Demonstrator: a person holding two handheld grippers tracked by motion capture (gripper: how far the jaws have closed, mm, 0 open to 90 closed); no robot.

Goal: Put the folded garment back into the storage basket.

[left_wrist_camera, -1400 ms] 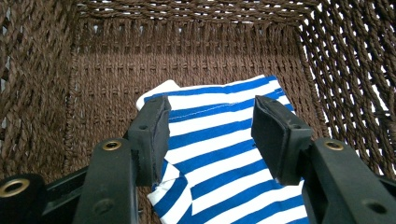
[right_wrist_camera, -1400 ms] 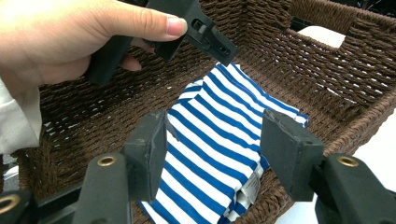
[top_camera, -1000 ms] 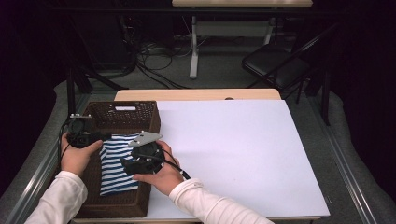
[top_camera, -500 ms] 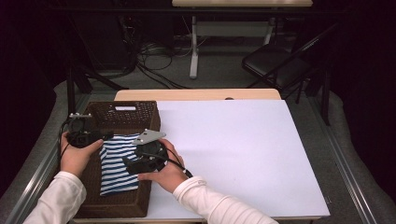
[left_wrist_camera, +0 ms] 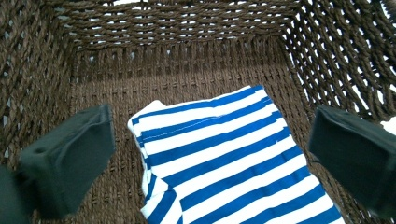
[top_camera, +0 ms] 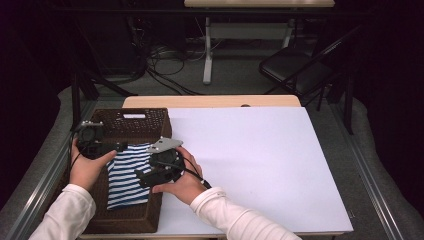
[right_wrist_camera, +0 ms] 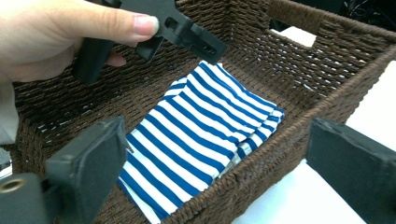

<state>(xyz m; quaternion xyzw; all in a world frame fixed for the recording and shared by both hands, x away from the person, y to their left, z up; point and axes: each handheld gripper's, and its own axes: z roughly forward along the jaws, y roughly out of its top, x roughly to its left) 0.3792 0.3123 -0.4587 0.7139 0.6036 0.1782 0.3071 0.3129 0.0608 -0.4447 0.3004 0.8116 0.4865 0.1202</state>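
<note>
Left gripper: jaws wide apart, just been opening, nothing pinched; the folded blue-and-white striped cloth lies below and between them but the pads are clear of it. Right gripper: jaws also spread wide, just been opening, nothing held; one jaw hangs over the basket interior, the other outside past the rim over the white surface. The striped cloth lies flat on the floor of the dark brown woven rectangular basket, towards the person's end. In the right gripper view the left hand holds the left gripper above the basket's far side. In the high view the left gripper sits at the basket's left rim, the right gripper at its right rim, cloth between them. Basket stands at the left edge of the white table top.
</note>
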